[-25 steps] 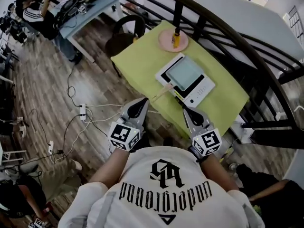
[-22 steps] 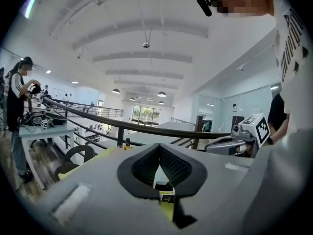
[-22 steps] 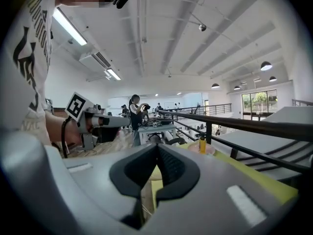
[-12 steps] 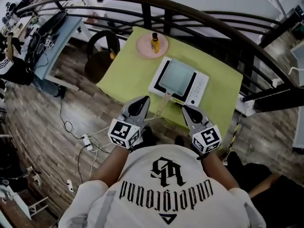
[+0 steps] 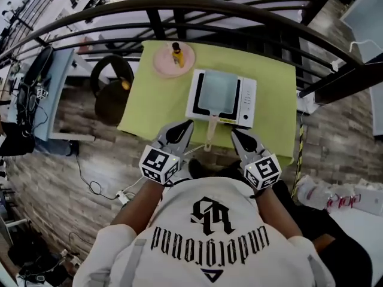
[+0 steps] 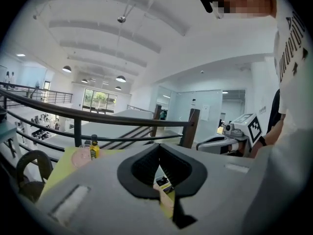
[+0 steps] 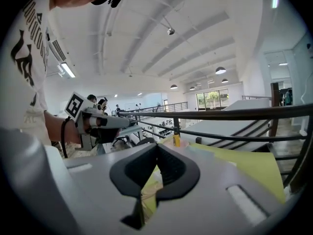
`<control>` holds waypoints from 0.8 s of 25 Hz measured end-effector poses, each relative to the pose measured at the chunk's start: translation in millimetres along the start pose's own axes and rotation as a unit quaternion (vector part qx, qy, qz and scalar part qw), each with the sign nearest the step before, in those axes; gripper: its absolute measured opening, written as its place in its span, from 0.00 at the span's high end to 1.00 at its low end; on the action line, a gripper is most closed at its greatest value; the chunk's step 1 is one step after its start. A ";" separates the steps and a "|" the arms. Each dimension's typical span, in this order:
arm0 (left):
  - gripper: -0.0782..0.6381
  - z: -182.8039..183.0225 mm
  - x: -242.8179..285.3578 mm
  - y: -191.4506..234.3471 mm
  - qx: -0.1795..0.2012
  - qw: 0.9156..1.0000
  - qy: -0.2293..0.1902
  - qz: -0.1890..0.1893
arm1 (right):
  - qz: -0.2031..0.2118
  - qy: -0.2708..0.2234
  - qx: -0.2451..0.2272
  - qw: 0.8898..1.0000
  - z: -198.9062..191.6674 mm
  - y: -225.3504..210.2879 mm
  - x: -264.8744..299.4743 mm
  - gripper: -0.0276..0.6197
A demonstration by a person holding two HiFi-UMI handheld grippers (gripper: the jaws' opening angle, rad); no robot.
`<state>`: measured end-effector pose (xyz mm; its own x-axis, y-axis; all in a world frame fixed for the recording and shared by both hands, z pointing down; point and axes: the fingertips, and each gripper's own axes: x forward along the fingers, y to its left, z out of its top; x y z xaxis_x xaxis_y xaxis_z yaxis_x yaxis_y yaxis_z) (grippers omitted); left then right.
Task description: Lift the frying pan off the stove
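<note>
A square grey frying pan (image 5: 216, 91) sits on a white stove (image 5: 248, 103) on the yellow-green table (image 5: 272, 88). Its pale handle (image 5: 210, 135) points toward me over the near table edge. My left gripper (image 5: 186, 124) is shut and empty just left of the handle. My right gripper (image 5: 234, 133) is shut and empty just right of it. Neither touches the pan. In the left gripper view the left gripper (image 6: 157, 149) has its jaws together, and the right gripper (image 6: 230, 137) shows beside it. The right gripper view shows the right gripper (image 7: 156, 149) shut and the left gripper (image 7: 100, 122) nearby.
A pink plate (image 5: 163, 66) with a small yellow bottle (image 5: 176, 54) stands at the table's far left. A black railing (image 5: 197, 8) curves behind the table. A dark chair (image 5: 112, 87) stands to the left. Cables (image 5: 90, 181) lie on the wooden floor.
The head view has swung so the table now lies straight ahead. Both shut grippers have come forward to the near table edge, one on each side of the pan handle.
</note>
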<state>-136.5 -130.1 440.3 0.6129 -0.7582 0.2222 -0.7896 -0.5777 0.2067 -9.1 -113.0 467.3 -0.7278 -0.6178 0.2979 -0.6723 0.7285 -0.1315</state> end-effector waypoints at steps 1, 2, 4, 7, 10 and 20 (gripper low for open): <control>0.88 -3.8 3.0 -2.1 0.000 1.000 0.007 -0.014 | -0.006 0.002 0.005 1.000 -3.2 1.3 0.2 0.95; 0.88 -7.9 6.8 -4.6 -0.001 1.000 0.014 -0.028 | -0.011 0.004 0.009 1.000 -6.3 1.8 0.3 0.95; 0.88 -16.2 15.7 -9.6 -0.005 0.998 0.026 -0.050 | -0.018 0.007 0.019 1.000 -12.3 0.8 0.6 0.95; 0.88 -28.7 28.4 -13.0 -0.011 0.996 0.044 -0.075 | -0.018 0.012 0.036 0.999 -23.0 -0.2 4.0 0.95; 0.88 -47.4 41.8 -13.6 -0.019 0.992 0.071 -0.104 | -0.007 0.022 0.062 0.998 -38.5 -0.4 10.7 0.95; 0.85 -112.1 72.4 0.2 -0.096 0.973 0.145 -0.152 | 0.044 0.078 0.128 0.988 -90.5 -0.9 43.4 0.87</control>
<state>-89.1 -151.2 563.3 0.8211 -0.4286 0.3769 -0.5684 -0.6736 0.4724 -27.8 -113.6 565.9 -0.7687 -0.4881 0.4133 -0.6341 0.6661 -0.3928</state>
